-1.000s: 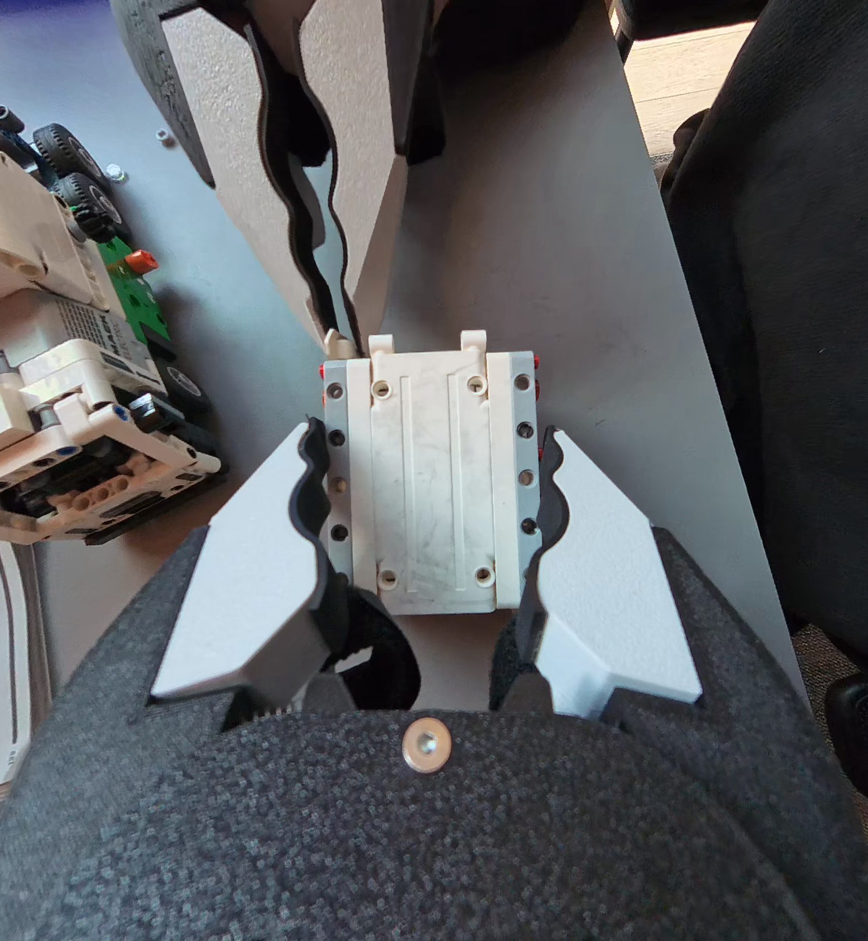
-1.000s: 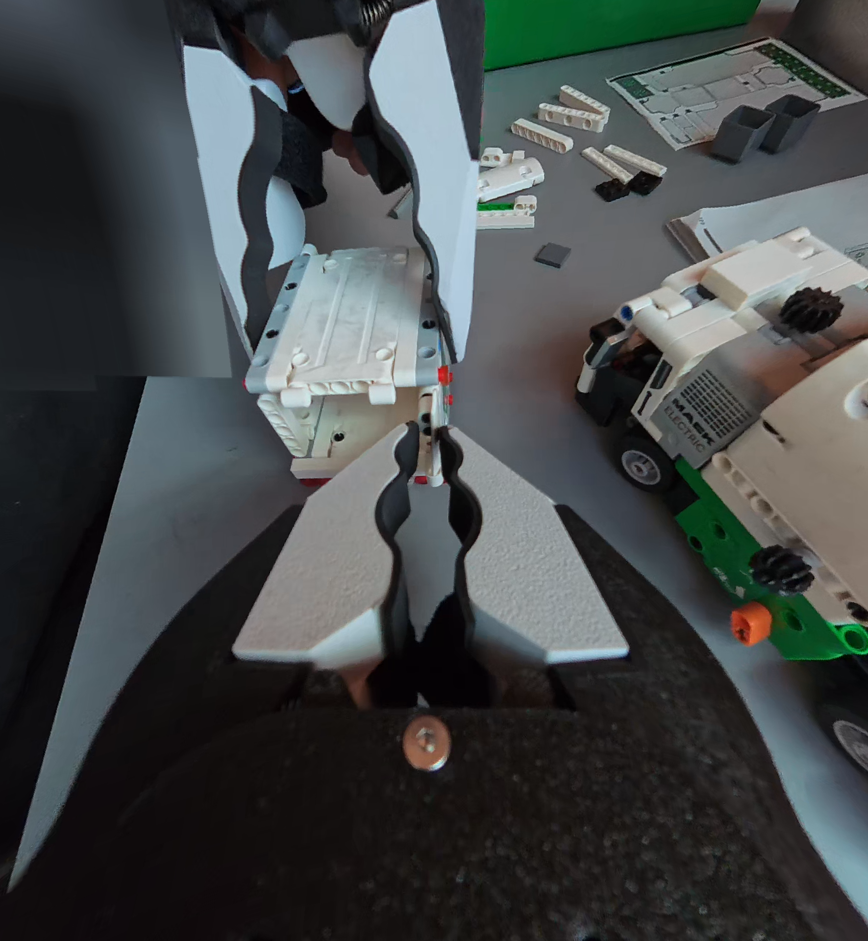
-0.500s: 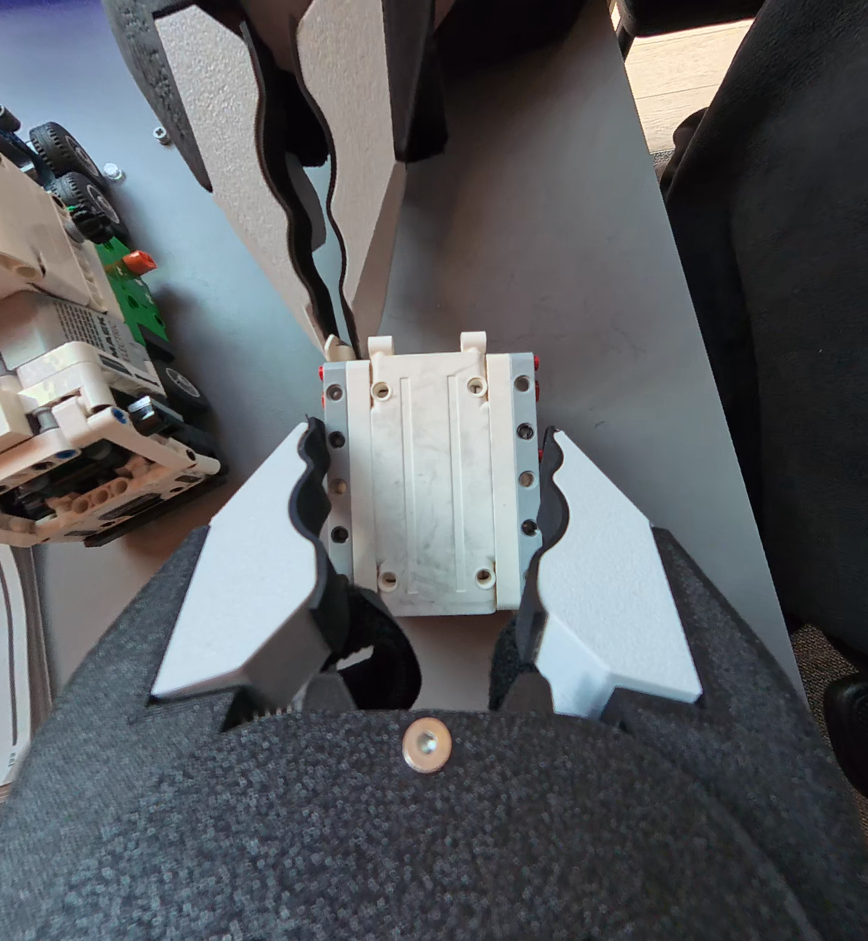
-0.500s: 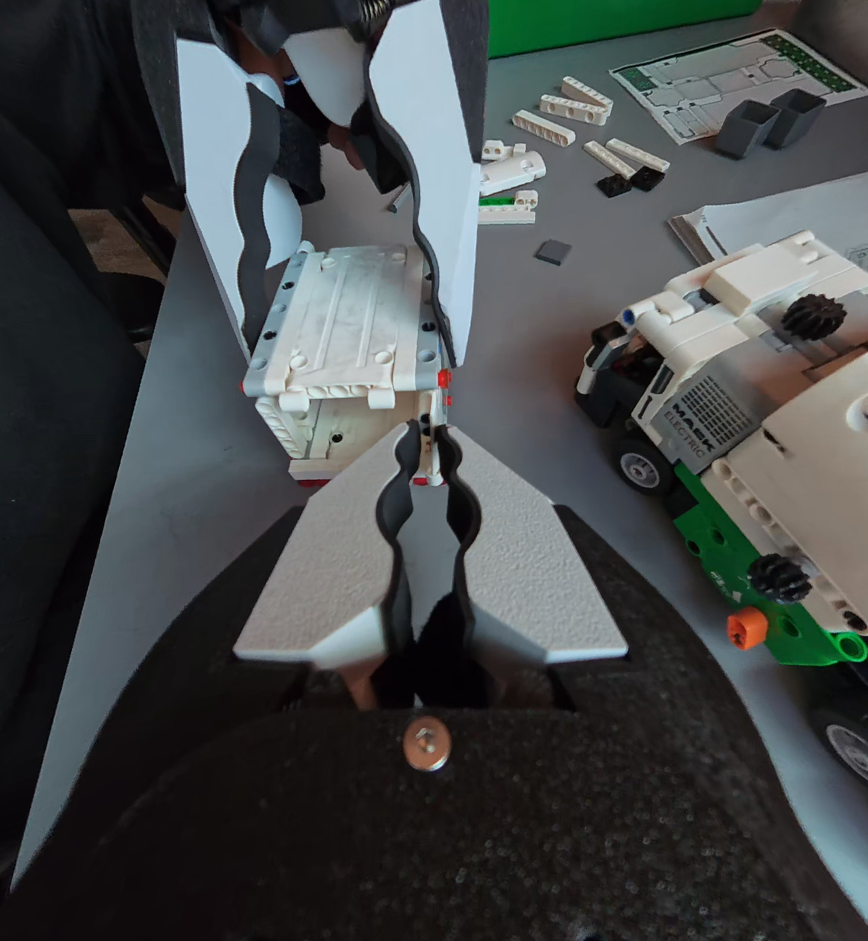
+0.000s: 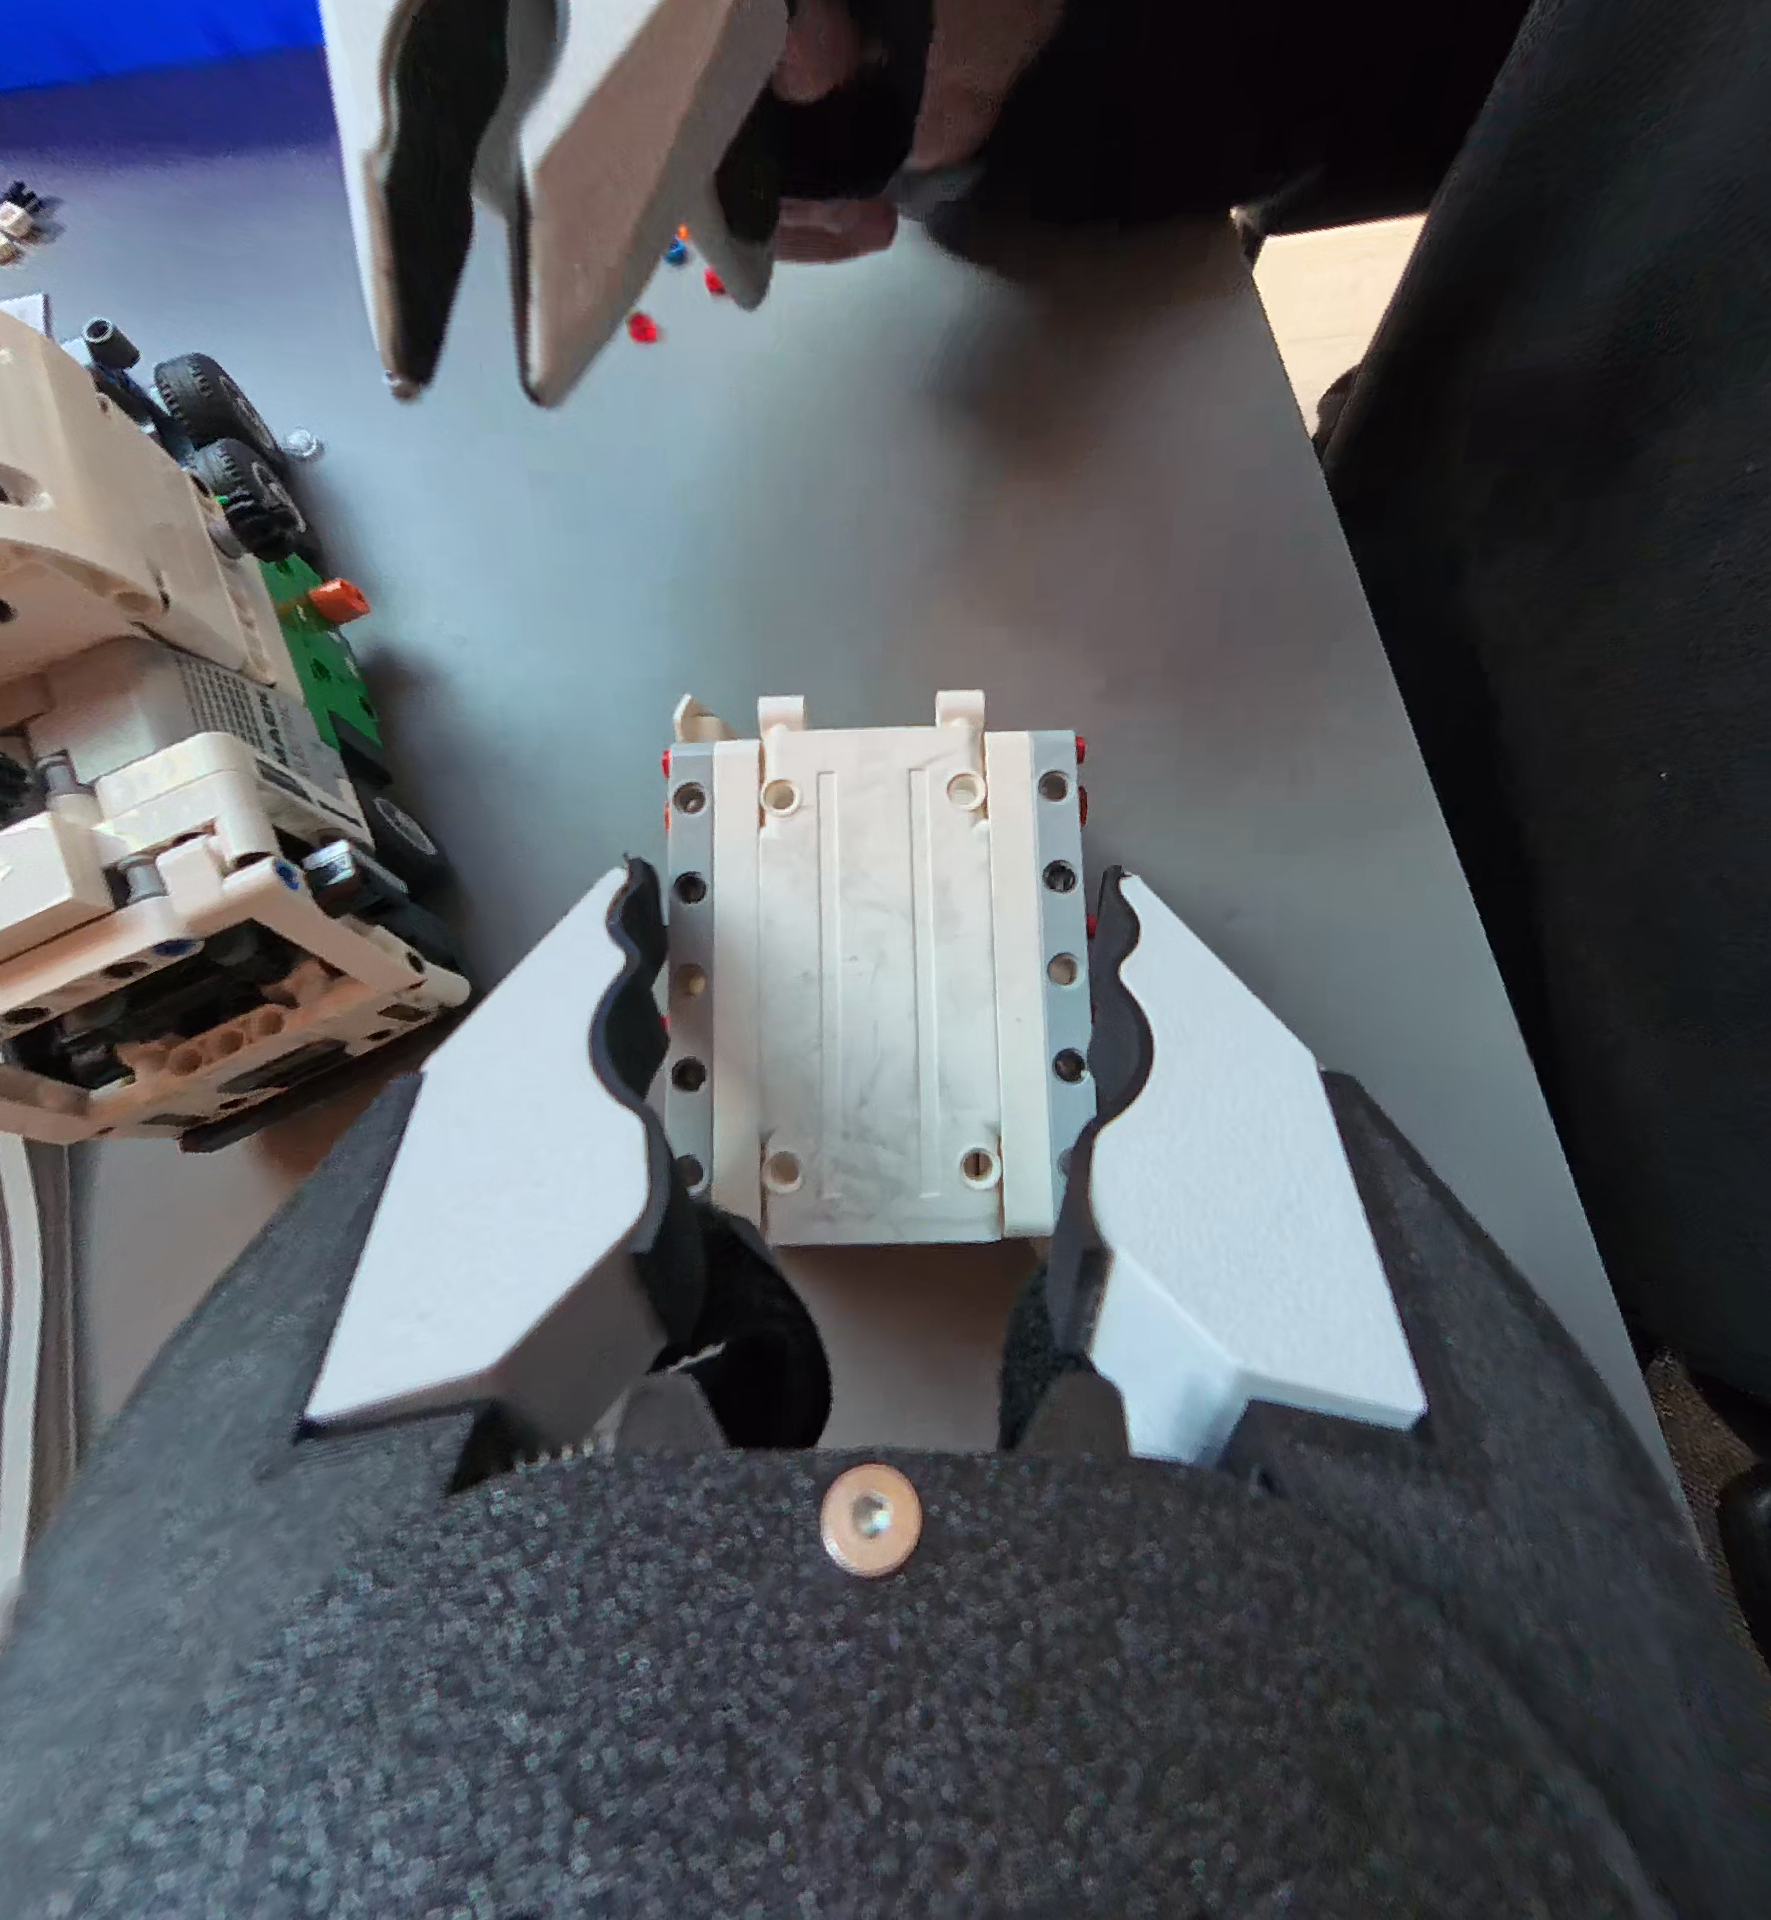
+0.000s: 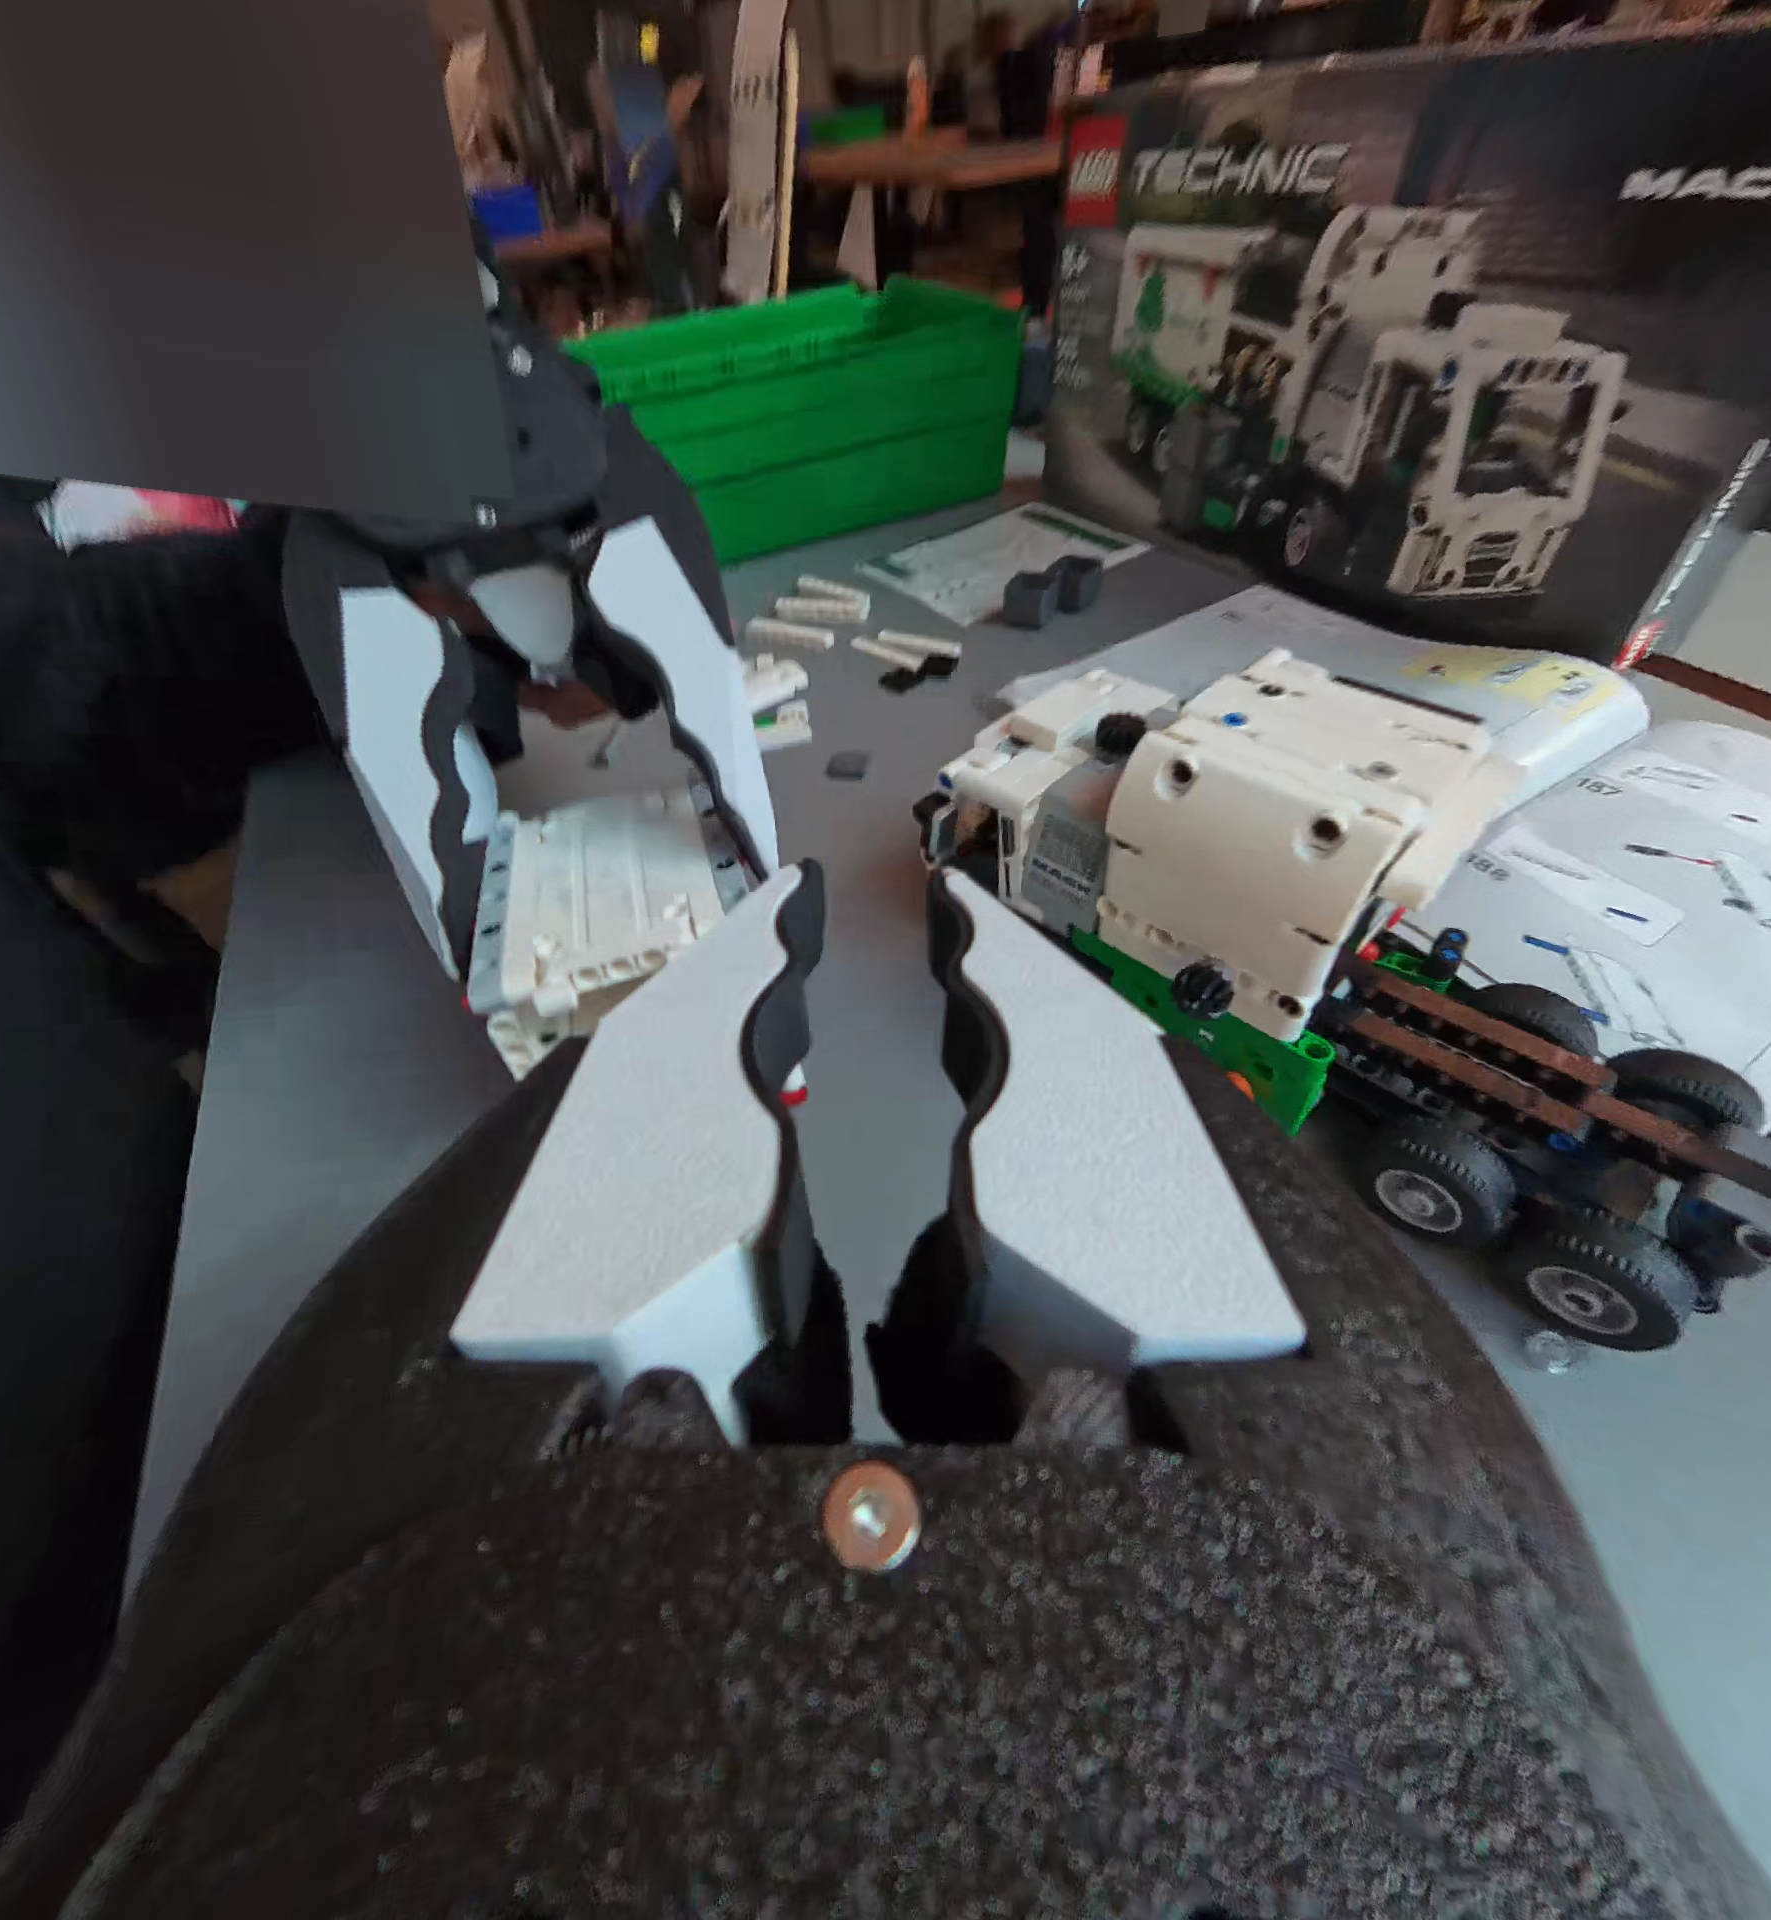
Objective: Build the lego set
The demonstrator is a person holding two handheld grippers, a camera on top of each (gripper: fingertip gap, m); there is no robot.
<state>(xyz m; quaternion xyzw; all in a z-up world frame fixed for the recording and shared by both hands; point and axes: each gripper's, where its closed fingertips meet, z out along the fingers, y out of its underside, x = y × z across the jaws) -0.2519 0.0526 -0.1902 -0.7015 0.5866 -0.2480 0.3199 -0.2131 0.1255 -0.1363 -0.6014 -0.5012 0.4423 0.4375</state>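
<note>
A white and grey lego box module [image 5: 876,987] rests on the grey table [image 5: 1120,540], clamped at its two grey side beams by my left gripper [image 5: 876,878]. My right gripper [image 6: 873,883] is open and empty, held above the table a little away from the module [image 6: 590,904]. It shows in the left wrist view [image 5: 476,353] as raised beyond the module, jaws slightly apart. The left gripper [image 6: 600,821] shows in the right wrist view at left centre. The partly built white and green truck [image 6: 1224,862] stands beside the module and also shows in the left wrist view [image 5: 112,831].
A green bin [image 6: 839,416] and the set's box [image 6: 1432,364] stand at the back. Loose white beams [image 6: 829,623], dark grey pieces [image 6: 1047,587] and open instruction pages [image 6: 1639,862] lie around the truck. Small red pins [image 5: 642,327] lie beyond the module. The table edge [image 5: 1380,665] runs close on the right.
My right gripper has let go of the module's near corner, opened, and pulled back and upward away from it. My left gripper still holds the module in place.
</note>
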